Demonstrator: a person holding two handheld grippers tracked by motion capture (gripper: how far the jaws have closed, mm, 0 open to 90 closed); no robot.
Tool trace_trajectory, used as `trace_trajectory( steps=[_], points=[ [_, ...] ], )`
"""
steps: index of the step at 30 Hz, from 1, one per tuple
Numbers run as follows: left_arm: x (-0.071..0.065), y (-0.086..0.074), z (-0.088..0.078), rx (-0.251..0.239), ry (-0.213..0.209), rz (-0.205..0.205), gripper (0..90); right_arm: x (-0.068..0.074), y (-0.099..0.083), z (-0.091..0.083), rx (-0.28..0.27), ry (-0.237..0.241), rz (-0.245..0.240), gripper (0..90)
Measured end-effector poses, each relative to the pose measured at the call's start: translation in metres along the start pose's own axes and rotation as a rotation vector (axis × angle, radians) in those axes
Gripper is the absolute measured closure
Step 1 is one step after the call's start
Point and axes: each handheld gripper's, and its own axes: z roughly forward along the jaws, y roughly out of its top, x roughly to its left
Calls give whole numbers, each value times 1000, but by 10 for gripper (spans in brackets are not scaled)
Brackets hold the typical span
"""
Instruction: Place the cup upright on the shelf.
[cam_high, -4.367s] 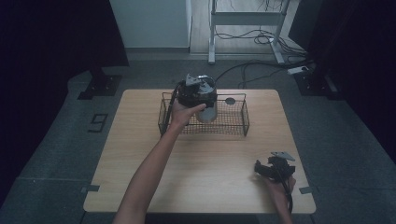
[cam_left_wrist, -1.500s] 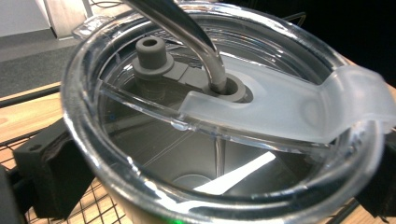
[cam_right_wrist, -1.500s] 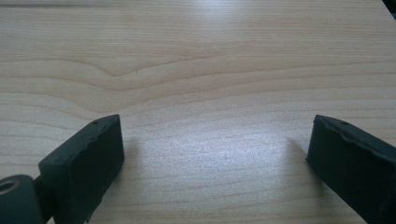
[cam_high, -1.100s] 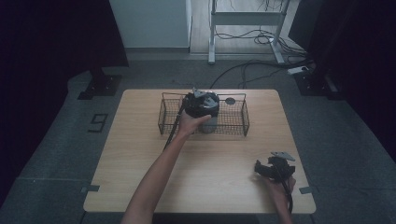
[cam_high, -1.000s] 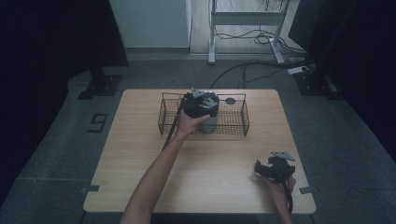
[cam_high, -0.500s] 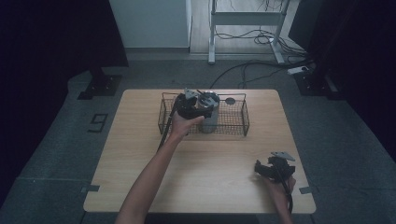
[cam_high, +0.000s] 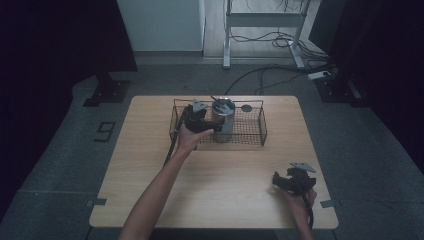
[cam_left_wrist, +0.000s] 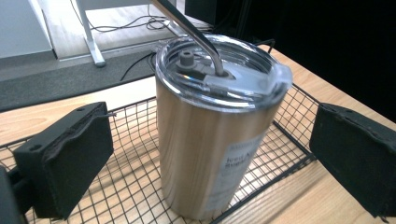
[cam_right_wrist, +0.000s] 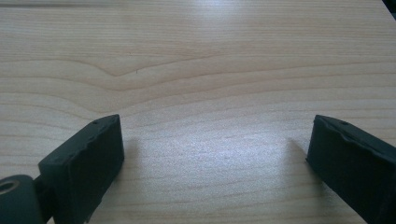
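Left gripper (cam_left_wrist: 210, 154): jaws spread wide, clear gaps either side of steel tumbler (cam_left_wrist: 212, 135) standing between them; bent straw (cam_left_wrist: 189, 28) rises above; wire basket (cam_left_wrist: 289, 140) rim crosses below the right jaw.

Right gripper (cam_right_wrist: 215, 163): jaws wide, bare wooden table (cam_right_wrist: 201, 60) ahead and between, unobstructed.

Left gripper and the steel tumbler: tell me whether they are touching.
Apart. The left gripper view shows it: the left gripper stands open, and basket mesh is visible between each black pad and the wall of the steel tumbler on both sides.
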Motion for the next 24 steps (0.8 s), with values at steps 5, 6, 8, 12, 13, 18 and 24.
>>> trace_trajectory(
  steps=[5,6,8,12,13,18,24],
  points=[
    [0,-4,-7,-5,-8,2,0,0,0,0,0,0,0,35],
    [-1,-7,-10,-9,-11,0,0,0,0,0,0,0,0,35],
    [-2,-9,-13,-11,-18,3,0,0,0,0,0,0,0,35],
    [-2,-14,-19,-9,-28,7,0,0,0,0,0,-1,0,35],
    [-2,-15,-21,-9,-29,8,0,0,0,0,0,0,0,35],
    [-3,-23,-31,-7,-40,20,1,0,0,0,0,-1,0,35],
    [-4,-31,-41,-2,-46,20,3,0,0,0,0,-1,0,35]
  ],
)
